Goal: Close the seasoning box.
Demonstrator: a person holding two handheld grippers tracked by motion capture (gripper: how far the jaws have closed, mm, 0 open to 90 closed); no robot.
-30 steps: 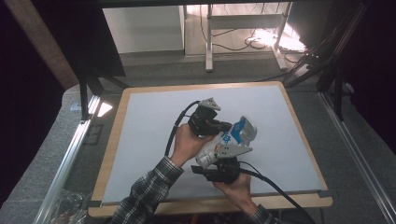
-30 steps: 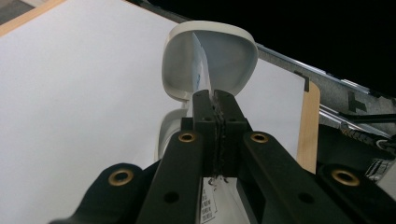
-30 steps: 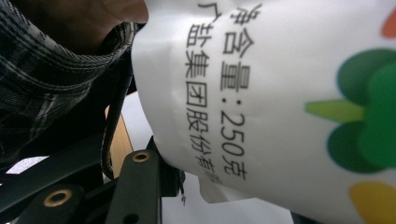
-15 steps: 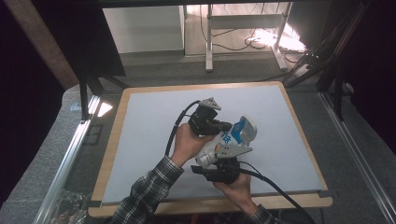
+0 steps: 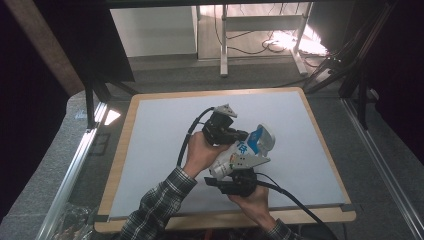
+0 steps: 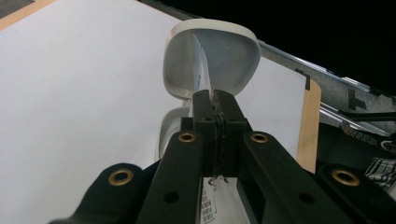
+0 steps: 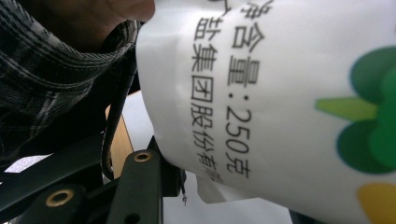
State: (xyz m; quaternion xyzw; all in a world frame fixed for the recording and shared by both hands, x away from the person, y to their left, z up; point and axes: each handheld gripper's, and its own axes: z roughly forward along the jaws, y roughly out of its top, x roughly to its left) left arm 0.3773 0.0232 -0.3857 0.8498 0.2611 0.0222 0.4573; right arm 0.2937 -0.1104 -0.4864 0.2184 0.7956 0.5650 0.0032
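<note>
We see two grippers and one white pouch [image 5: 240, 152] held between them above the desk [image 5: 150, 150]. The left gripper [image 6: 215, 100] has its jaws pressed together on a thin white flap of that pouch, right where the flap runs up into the oval opened end beyond the jaw tips. The right gripper [image 5: 235, 177] has its jaws clamped across the pouch's printed body, which sits hard against its camera.

Outward from the jaws, the pale desk surface lies bare on every side, with wide room to the left and far edges; the near wooden edge is just behind the right hand [image 5: 250, 200].

The left gripper view gives the pinched flap and the pouch's mouth; the right gripper view gives black print, green and yellow marks and a checked sleeve [image 7: 56, 51]; the high view shows both hands close together.
</note>
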